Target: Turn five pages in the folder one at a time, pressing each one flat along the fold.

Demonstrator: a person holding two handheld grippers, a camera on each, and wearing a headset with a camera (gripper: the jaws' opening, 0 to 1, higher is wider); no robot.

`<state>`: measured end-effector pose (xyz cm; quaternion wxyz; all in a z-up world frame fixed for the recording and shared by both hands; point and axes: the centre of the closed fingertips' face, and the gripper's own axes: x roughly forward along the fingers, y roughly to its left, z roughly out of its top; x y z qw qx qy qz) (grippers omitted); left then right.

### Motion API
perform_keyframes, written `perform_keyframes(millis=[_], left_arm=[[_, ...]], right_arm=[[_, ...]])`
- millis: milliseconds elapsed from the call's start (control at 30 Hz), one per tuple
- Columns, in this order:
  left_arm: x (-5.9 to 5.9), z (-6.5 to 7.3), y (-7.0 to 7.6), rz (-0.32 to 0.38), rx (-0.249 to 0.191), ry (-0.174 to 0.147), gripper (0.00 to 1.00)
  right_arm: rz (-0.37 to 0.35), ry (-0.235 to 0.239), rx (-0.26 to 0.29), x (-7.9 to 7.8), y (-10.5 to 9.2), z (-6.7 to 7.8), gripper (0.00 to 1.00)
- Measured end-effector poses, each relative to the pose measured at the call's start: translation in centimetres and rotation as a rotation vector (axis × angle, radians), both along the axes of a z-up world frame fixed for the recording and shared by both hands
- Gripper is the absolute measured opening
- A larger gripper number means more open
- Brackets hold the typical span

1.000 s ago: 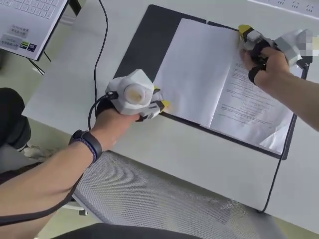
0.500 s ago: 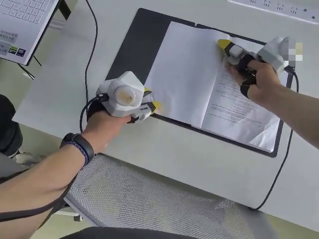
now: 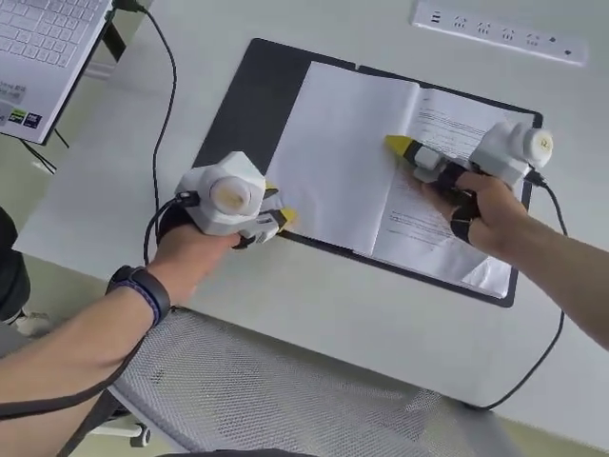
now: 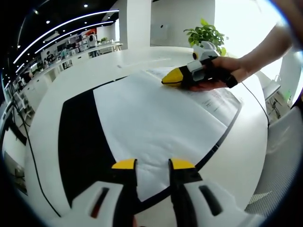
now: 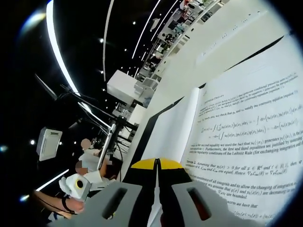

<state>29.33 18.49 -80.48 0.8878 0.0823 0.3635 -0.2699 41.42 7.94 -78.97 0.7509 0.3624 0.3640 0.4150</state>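
The black folder (image 3: 245, 100) lies open on the white table. A blank white page (image 3: 333, 143) rests on its left half and a printed page (image 3: 414, 236) on its right. My right gripper (image 3: 398, 146) is shut, its yellow tips lying on the fold between the two pages, roughly a third of the way down. The left gripper view shows the right gripper (image 4: 170, 78) at the far side of the blank page (image 4: 151, 118). My left gripper (image 3: 279, 211) stands open over that page's near left corner, nothing between its fingers (image 4: 124, 164). In the right gripper view, printed text (image 5: 246, 127) runs beside the shut right gripper (image 5: 156, 164).
A laptop (image 3: 43, 48) sits at the far left with a black cable (image 3: 169, 90) running past the folder. A white power strip (image 3: 495, 33) lies beyond the folder. A grey mesh chair (image 3: 285, 381) is under the table's near edge.
My right gripper has slid down the fold from the top edge of the pages toward me, staying shut. The left gripper has stayed at the page's near corner. The head camera has shifted.
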Motion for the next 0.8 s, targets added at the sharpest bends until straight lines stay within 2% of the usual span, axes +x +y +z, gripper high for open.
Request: perform_keyframes(millis=[33,233,467,800], left_arm=[[0.0,0.0,0.0,-0.001,0.001,0.001,0.25],[-0.1,0.0,0.0,-0.004,0.004,0.001,0.25],[0.0,0.1,0.1,-0.003,0.001,-0.002,0.23],[-0.2,0.2,0.0,-0.005,0.003,-0.005,0.24]], right_arm=[[0.005,0.004,0.002,-0.9,0.0,0.1,0.0],[0.072,0.001,-0.012,-3.6,0.1,-0.5,0.0],[0.131,0.001,-0.026,-8.0,0.7,0.2,0.0],[0.187,0.014,-0.037,-12.8,0.9,0.5,0.0]])
